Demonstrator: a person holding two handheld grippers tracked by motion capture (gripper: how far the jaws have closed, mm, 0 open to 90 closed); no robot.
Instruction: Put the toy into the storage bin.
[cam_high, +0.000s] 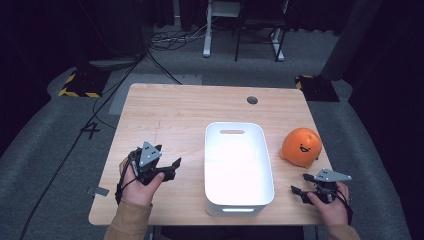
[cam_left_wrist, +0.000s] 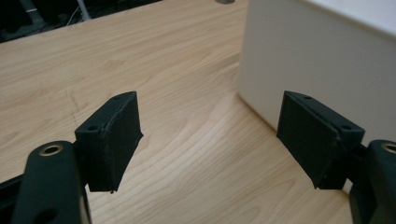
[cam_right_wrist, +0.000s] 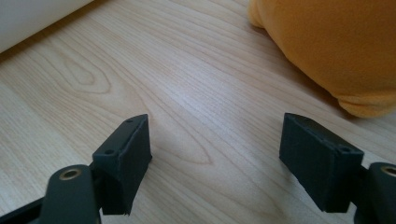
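A light wooden counter (cam_high: 175, 115) carries a white rectangular bin (cam_high: 238, 167) at its centre. An orange plush toy with a smiling face (cam_high: 300, 146) sits at the bin's 3 o'clock, just beside it. The left tongs (cam_high: 167, 169), at the bin's 9 o'clock, gape wide and empty. The right tongs (cam_high: 300, 186), at the toy's 6 o'clock, are likewise wide and empty.

The high view looks forward and down over the whole worktop (cam_high: 170, 115), while both gripper views skim it closely, sharing the white bin (cam_left_wrist: 327, 56).
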